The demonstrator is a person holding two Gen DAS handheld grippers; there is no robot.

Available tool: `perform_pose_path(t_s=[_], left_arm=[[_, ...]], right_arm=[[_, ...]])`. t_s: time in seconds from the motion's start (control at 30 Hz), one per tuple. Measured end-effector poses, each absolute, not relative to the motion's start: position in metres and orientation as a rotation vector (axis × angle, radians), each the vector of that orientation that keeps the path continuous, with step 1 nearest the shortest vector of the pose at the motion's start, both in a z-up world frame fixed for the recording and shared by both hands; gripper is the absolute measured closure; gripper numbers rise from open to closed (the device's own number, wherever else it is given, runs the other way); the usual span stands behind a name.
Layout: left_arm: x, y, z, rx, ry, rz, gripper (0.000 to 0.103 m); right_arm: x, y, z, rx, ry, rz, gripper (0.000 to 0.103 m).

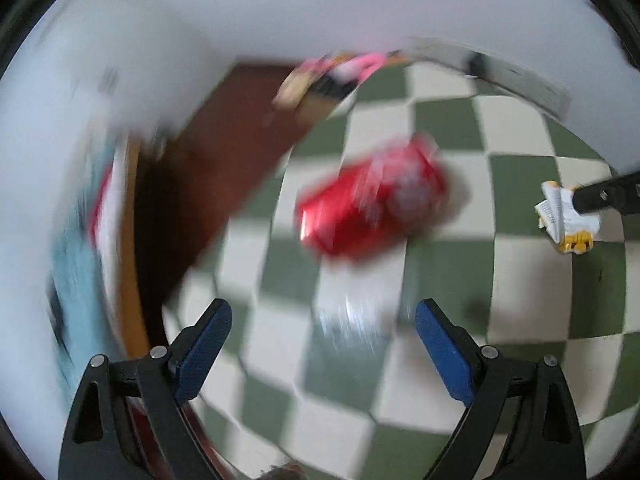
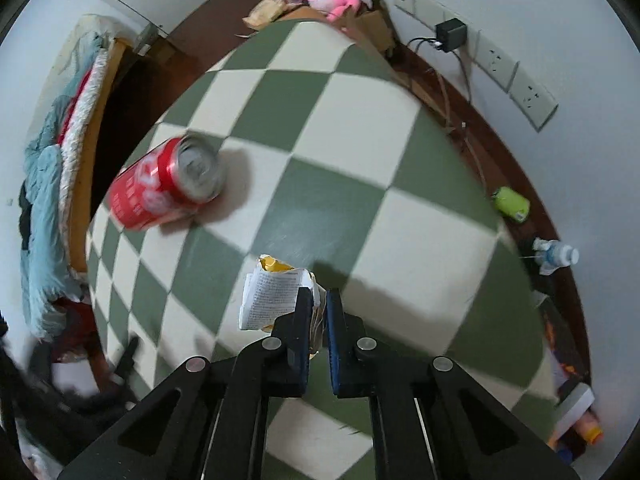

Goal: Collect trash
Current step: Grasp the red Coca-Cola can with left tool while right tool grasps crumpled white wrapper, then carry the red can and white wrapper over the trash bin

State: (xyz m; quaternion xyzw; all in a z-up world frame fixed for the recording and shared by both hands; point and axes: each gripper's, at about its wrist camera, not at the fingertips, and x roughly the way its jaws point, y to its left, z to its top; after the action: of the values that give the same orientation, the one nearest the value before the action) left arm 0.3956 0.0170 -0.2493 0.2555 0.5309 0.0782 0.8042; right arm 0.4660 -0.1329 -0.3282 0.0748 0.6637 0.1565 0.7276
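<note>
My right gripper (image 2: 318, 308) is clamped on a crumpled wrapper (image 2: 272, 296) lying on the green-and-cream checkered floor (image 2: 344, 128). My left gripper (image 1: 322, 336) hangs above the floor, its blue pads spread wide with nothing between them. A red can (image 2: 164, 184) lies on its side on the floor, apart from the wrapper and ahead of the left gripper.

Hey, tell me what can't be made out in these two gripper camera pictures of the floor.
- Red can: its print is unreadable, motion-blurred in the left wrist view.
- Crumpled paper wrapper: its near edge is hidden behind the shut right gripper.
- Small bottle by the wall: label too small, right wrist view.
- Bedding: smeared by blur, left wrist view.
</note>
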Motion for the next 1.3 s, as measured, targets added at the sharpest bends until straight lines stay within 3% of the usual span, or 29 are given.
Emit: perform_pose_path(t_s=[0.13,0.4,0.53,0.9,1.3], left_arm=[[0.441,0.005,-0.265,0.763,1.202,-0.031,0.009],[0.482,0.009,-0.310,0.793,1.362,-0.229,0.009],[0.483,0.006,-0.325,0.834,1.353,-0.235,0.018],[0.454,0.035,-0.283,0.482,1.310,-0.133,0.024],[0.327,0.093,-0.225,-0.119,1.184,0.196,0.025]], right_arm=[[0.489,-0.137,-0.328,0.129,1.479,0.314,0.096],[0.514,-0.142,-0.335,0.130,1.519,0.306,0.096],[0.516,-0.142,-0.338,0.139,1.530,0.309,0.096],[0.494,-0.134,-0.325,0.134,1.473,0.347,0.096],[0.414,-0.088,-0.270,0.074,1.353,0.462,0.096]])
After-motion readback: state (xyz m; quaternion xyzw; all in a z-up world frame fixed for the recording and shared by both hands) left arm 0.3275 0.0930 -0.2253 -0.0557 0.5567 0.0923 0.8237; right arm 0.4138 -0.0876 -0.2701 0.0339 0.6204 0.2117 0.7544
